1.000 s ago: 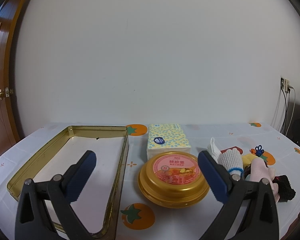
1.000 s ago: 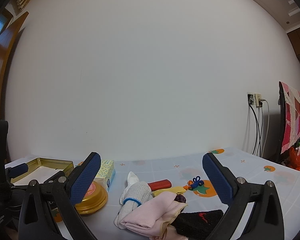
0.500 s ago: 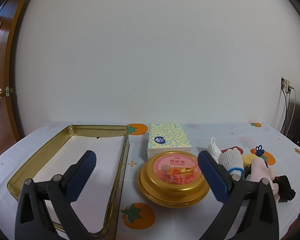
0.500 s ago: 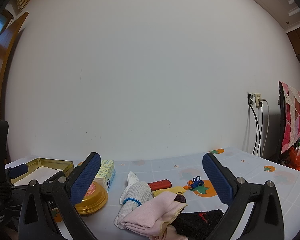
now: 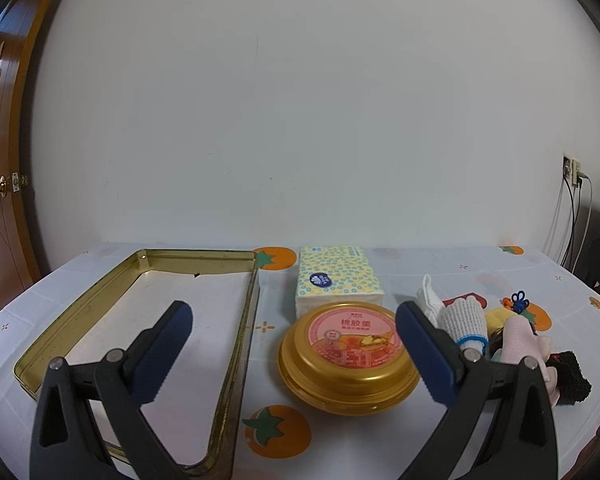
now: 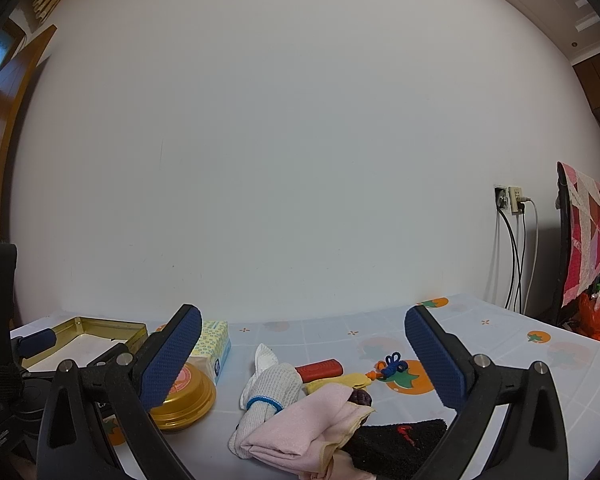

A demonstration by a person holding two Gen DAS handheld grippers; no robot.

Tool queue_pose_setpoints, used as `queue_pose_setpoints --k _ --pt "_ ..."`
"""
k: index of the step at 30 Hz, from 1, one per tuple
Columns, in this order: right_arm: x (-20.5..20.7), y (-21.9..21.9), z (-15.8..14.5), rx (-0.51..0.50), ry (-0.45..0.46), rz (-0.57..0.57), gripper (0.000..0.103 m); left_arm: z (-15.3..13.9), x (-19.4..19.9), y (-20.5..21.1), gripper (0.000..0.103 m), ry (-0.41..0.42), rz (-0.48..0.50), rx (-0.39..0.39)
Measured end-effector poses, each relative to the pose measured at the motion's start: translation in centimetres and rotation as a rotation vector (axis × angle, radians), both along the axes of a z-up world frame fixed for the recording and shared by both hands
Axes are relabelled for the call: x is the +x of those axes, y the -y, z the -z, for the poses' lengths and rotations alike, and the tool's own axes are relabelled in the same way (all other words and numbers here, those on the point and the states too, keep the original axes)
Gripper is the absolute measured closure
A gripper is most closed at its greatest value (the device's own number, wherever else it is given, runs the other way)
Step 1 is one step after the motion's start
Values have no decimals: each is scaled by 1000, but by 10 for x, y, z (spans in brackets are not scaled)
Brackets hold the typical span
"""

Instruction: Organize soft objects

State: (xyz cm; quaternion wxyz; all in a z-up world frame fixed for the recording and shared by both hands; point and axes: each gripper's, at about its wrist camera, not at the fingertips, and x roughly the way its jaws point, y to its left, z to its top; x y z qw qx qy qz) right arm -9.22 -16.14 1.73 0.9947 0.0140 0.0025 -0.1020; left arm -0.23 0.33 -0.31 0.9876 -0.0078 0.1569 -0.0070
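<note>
Nothing has shifted since the earlier frames. Left gripper [image 5: 292,344]: jaws wide apart, empty, gold round tin [image 5: 348,360] between its fingers, open tray [image 5: 236,364] ahead-left. Right gripper [image 6: 300,354]: jaws apart, empty; pink cloth [image 6: 300,428], white glove [image 6: 272,384] and black sock [image 6: 396,440] heaped between its fingers, close below.

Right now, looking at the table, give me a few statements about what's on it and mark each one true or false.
1. The gold tray holds the pink cloth. False: the pink cloth lies on the table in the pile.
2. Both claws are open. True: left claw and right claw hold nothing.
3. The tissue pack sits behind the round gold tin. True.
4. The black cloth lies on top of the tin. False: it lies beside the pink cloth.
</note>
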Motion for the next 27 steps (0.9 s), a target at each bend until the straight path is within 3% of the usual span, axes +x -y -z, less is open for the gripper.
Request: queue_pose_setpoints --k 20,23,27 --pt "0 5 -1 37 8 1 1 1 -7 -2 0 -1 -25 8" --pt "-8 22 -2 75 34 27 1 2 -9 -1 0 -17 9 4" --pt "-18 57 -2 90 -44 123 1 3 -19 12 0 -36 128 14"
